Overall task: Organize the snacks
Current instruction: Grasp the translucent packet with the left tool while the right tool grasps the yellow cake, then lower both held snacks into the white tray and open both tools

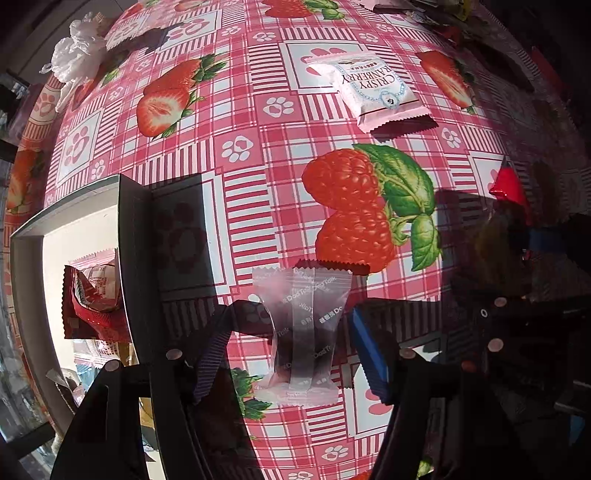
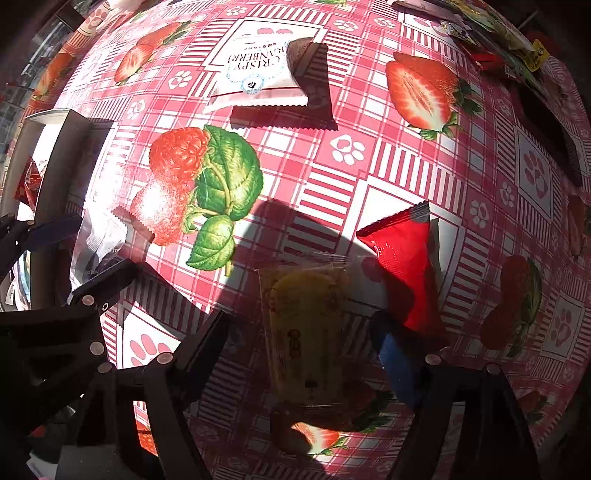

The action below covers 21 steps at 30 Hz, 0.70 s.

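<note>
My left gripper (image 1: 295,339) is open, its fingers either side of a clear wrapped snack (image 1: 301,332) lying on the strawberry tablecloth; it also shows at the left of the right wrist view (image 2: 99,240). My right gripper (image 2: 303,332) is open around a clear packet with a yellow cake (image 2: 306,332), without touching it. A red packet (image 2: 402,266) lies just right of the cake, also seen in the left wrist view (image 1: 508,182). A pink Crispy Cranberry packet (image 1: 373,90) lies farther off, and shows in the right wrist view (image 2: 255,74). A white box (image 1: 44,229) at the left holds a red packet (image 1: 92,299).
A crumpled white plastic bag (image 1: 75,48) lies at the table's far left. More snack packets (image 2: 491,29) sit at the far right edge. The white box's dark wall (image 2: 62,155) stands at the left.
</note>
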Tool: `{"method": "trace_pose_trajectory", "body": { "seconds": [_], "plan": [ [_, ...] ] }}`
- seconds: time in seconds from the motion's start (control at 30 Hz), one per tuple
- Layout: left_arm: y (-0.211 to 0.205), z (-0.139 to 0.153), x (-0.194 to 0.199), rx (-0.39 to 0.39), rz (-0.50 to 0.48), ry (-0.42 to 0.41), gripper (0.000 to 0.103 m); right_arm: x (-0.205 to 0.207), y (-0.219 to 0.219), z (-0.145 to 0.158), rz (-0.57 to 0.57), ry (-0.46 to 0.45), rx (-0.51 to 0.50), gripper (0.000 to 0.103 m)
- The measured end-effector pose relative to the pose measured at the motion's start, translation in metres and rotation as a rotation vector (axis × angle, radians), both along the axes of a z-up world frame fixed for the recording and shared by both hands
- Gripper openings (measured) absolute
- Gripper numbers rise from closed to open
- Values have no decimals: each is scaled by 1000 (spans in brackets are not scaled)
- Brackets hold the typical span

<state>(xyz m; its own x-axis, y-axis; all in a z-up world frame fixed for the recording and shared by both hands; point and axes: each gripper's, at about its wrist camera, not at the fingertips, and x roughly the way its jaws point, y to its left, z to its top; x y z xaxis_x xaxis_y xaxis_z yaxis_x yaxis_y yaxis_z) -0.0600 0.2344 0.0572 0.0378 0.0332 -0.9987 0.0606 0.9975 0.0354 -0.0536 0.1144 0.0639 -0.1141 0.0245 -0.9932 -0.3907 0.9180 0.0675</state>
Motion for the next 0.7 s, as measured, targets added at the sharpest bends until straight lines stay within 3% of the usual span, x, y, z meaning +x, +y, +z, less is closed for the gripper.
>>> {"method": "trace_pose_trajectory", "body": {
  "seconds": [0.03,0.1,0.13,0.17,0.23,0.37,0.53,0.7],
  "plan": [
    [4,0,-1,1,-5,-3,62,3,2,0,-14,5,4,73],
    [2,6,-7,7,-28,-9,39,9,10,-2,2,11,-22,71],
    [2,7,-8,4,-39,-8,32,8,16,-1,23,3,-27,57],
    [2,8,-10,-7,-41,-3,30,8,21,2,38,-13,-22,37],
    [9,14,-18,-43,-19,0,30,4,28,10,31,20,1,37],
    [21,29,-31,-94,21,-31,30,-8,4,19,-94,84,122,37],
    [31,50,-48,-111,27,-63,30,-13,-20,24,-210,125,189,37],
    [50,68,-64,-89,54,-88,30,8,-28,28,-211,123,207,37]
  ]
}}
